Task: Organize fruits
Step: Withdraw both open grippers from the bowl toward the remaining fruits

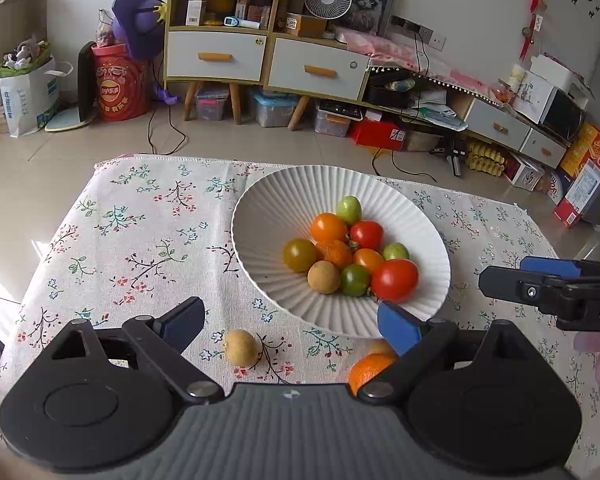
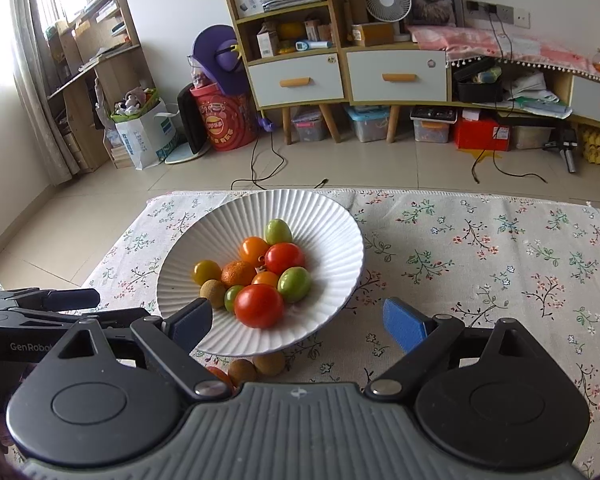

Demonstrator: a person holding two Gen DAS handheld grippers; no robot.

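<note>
loose longan (image 1: 241,347): on bench, just outside bowl (image 1: 260,200) near rim, between left claw (image 1: 290,326) fingers
left claw: released, empty, nearer
right claw (image 2: 300,324): released, empty

My left black two-finger gripper with blue pads (image 1: 292,326) points forward and downward, its jaws spread wide with nothing pressed between the pads. My right black two-finger gripper with blue pads (image 2: 298,322) has the same downward tilt, jaws equally wide and empty. Each gripper's tip shows at the edge of the other's view.
</note>
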